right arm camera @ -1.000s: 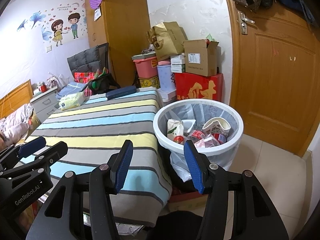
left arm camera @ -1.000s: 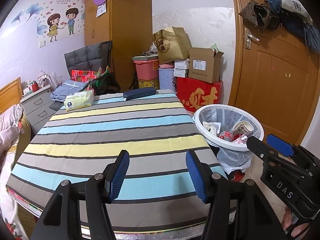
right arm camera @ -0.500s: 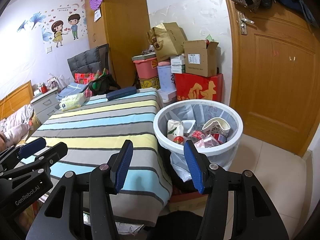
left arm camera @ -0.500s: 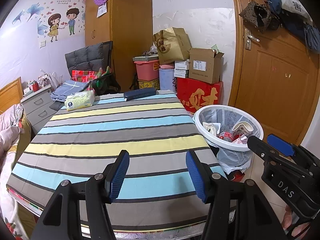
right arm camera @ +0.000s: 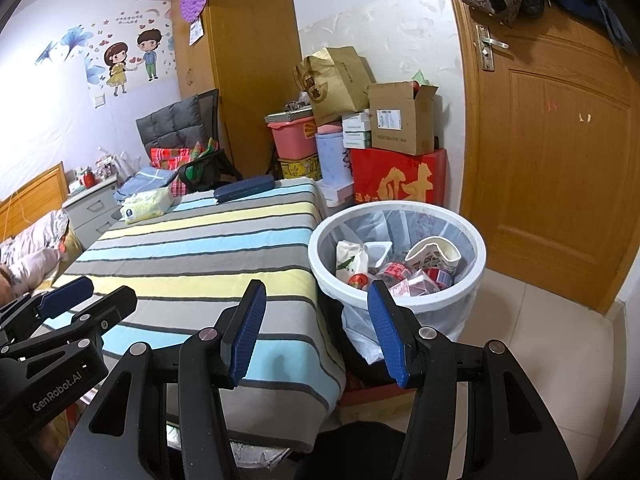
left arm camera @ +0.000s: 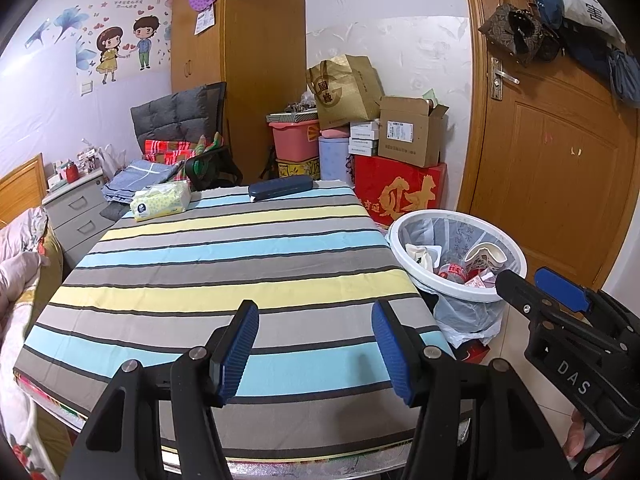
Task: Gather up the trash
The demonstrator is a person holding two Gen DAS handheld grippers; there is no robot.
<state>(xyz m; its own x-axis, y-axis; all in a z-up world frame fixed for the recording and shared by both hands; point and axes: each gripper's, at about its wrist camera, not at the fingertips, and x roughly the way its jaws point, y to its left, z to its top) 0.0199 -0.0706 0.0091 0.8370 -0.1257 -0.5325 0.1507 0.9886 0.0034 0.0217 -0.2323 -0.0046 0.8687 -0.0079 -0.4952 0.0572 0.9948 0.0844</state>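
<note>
A white trash bin (left arm camera: 400, 246) with a plastic liner stands on the floor right of the striped table (left arm camera: 224, 264); it also shows in the right wrist view (right arm camera: 476, 276). It holds trash: a white carton (right arm camera: 352, 260), a paper cup (right arm camera: 434, 250), red wrappers (right arm camera: 416, 280). My left gripper (left arm camera: 314, 346) is open and empty above the table's near edge. My right gripper (right arm camera: 316, 332) is open and empty, near the bin's front left rim and the table's right edge (right arm camera: 316, 280).
A tissue pack (left arm camera: 162, 202) and a dark blue case (left arm camera: 280, 188) lie at the table's far end. Boxes, a red carton (left arm camera: 400, 194) and a pink tub are stacked behind. A wooden door (left arm camera: 560, 160) is on the right. Bedding is at left.
</note>
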